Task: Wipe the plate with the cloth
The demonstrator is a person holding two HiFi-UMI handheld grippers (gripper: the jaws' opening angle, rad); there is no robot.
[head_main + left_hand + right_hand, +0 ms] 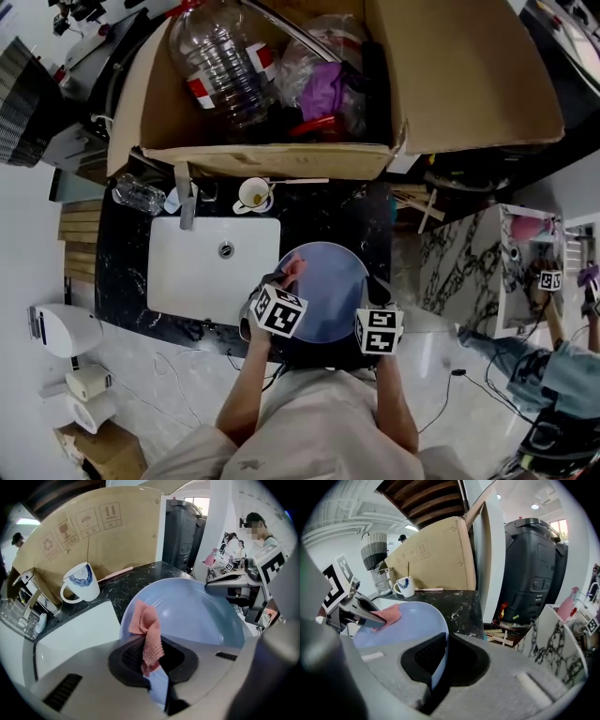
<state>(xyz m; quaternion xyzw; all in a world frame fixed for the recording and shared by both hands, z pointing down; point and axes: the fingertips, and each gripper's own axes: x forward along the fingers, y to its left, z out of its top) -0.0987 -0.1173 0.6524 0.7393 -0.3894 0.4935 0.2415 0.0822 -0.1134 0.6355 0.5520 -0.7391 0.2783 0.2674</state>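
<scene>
Pink, one cloth (149, 634) only: pinching it tight in the left hand-held gripper (150, 656), laying it against the single blue plate (201, 616); clamping that plate's rim in the right hand-held gripper (440, 660), above the black desk (319, 216).

The plate (323, 291) is plain pale blue. The cloth (149, 634) is salmon pink with a fine waffle weave. The tabletop (361, 220) is black veined with white, and the sink (202, 281) is plain white. The mug (80, 584) is white with a blue splash. The box (469, 84) is brown with darker printed symbols. The left gripper (152, 660) and right gripper (440, 660) are grey, black and ribbed inside the jaws. Their cubes (279, 311) bear black-and-white squares.
</scene>
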